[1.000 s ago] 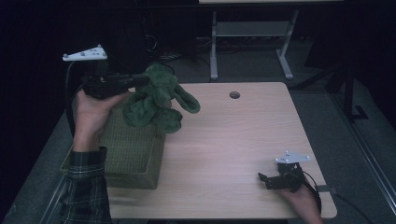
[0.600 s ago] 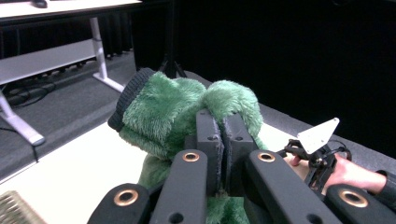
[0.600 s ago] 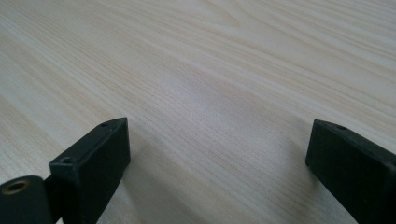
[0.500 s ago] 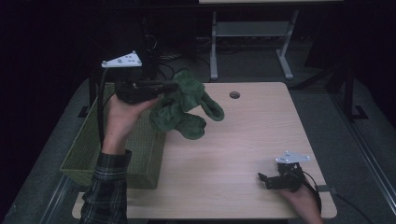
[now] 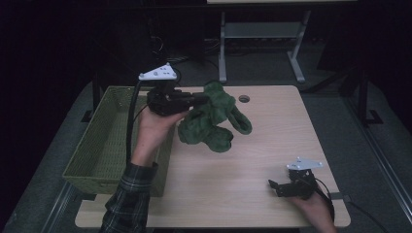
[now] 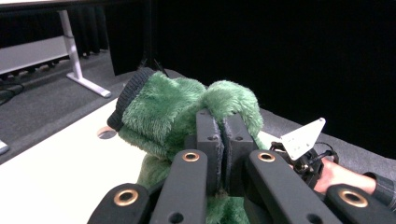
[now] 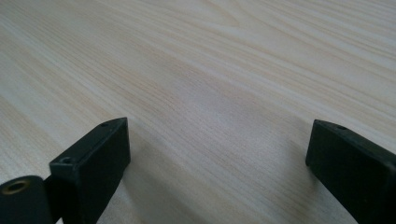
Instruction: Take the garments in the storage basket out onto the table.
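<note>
High view: dim overall, with the surroundings from 9 through 12 to 3 o'clock falling to near black. The pale table is the brightest area, evenly lit from above without glare. A soft shadow lies beneath the green plush toy, towards 6 o'clock. Detail is soft and slightly grainy.

Left gripper view: the plush fur is sharp, the near jaws at 6 o'clock slightly soft; the background at 1 to 3 o'clock is black.

Right gripper view: bright, even wood grain in focus; the jaws at 7 and 4 o'clock are blurred, casting faint diffuse shadows.
</note>
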The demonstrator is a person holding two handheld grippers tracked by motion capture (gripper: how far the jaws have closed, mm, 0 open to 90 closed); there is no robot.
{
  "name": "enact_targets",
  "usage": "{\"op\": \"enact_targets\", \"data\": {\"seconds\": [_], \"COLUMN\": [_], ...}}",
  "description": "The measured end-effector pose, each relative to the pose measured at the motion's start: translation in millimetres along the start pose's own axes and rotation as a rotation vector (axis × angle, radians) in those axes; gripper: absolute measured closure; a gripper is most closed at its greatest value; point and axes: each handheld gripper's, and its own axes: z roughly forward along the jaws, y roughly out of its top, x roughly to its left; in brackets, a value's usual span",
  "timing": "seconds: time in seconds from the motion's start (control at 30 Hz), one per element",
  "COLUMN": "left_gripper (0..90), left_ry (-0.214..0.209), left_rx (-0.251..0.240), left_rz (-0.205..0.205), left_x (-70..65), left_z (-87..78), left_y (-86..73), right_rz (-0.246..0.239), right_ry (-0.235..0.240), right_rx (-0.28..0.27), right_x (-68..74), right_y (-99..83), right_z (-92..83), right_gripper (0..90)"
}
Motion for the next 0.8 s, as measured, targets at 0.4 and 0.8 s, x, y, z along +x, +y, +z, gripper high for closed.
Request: {"op": "enact_targets", "data": {"seconds": [0.4,0.8], "left_gripper": [87.5,87.6], "left_ry": [-0.035,-0.06], "left_rx": [0.028,0.064], "left_rz": [-0.016,-0.035], "left_x": [-10.0,-19.5], "left_z": [35.3,81.2], "left_y": [-16.9,-34.5], "right_rz": [-0.001,-0.002], "right_ry": [0.0,-0.002], "right_rx": [0.0,0.0], "right_x": [-0.1,-0.1], "right_y": [0.0,0.1], "right_z": [0.0,-0.1], "right_gripper": [6.0,6.0]}}
